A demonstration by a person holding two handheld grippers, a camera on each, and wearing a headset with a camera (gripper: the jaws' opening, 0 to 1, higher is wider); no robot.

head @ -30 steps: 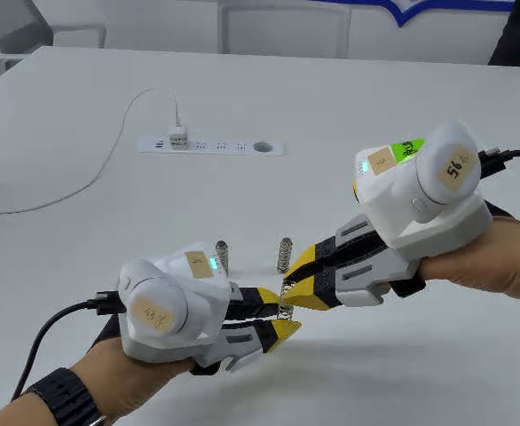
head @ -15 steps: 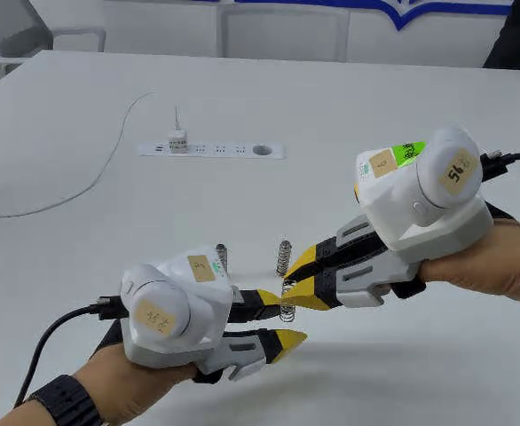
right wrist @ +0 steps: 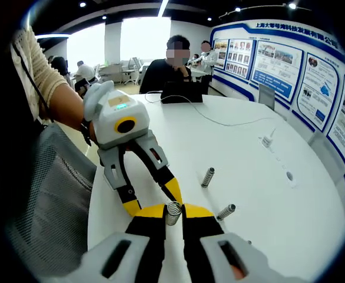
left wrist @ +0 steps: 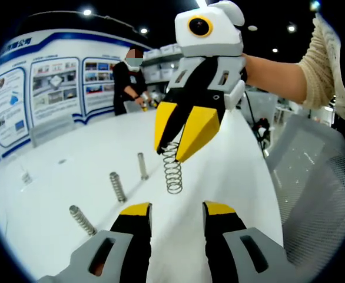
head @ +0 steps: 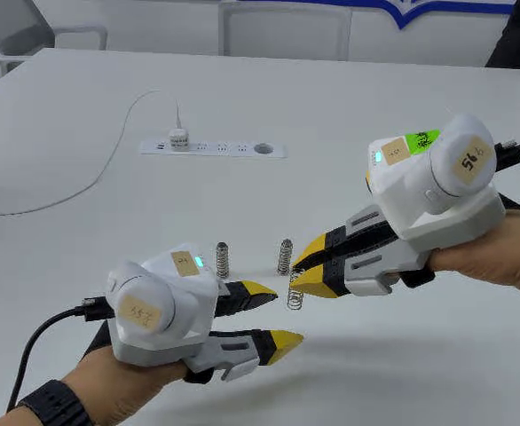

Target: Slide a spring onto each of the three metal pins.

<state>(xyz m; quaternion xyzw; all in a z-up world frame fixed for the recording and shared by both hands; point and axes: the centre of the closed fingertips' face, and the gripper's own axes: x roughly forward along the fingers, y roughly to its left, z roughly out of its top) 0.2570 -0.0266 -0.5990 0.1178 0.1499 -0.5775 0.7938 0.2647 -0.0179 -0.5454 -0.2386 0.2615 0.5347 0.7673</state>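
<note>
My right gripper (head: 297,271) is shut on the top of a loose steel spring (head: 294,298), which hangs from its yellow tips down towards the white table. In the right gripper view the spring (right wrist: 172,207) sits between the jaws. My left gripper (head: 278,312) stands open just left of the spring, not touching it. Behind them two pins wearing springs stand upright (head: 222,259) (head: 284,256). The left gripper view shows the right gripper (left wrist: 169,152) with the spring (left wrist: 172,171), and a bare metal pin (left wrist: 142,165) beyond two sprung pins (left wrist: 118,186) (left wrist: 81,219).
A white power strip (head: 211,146) with a plugged charger and a cable lies further back on the table (head: 82,240). A chair (head: 282,27) stands at the far edge. People sit at the table's far side (right wrist: 172,65).
My left gripper has opened wider and drawn back from the spring, down and to the left. The right gripper has shifted slightly right, still holding the spring.
</note>
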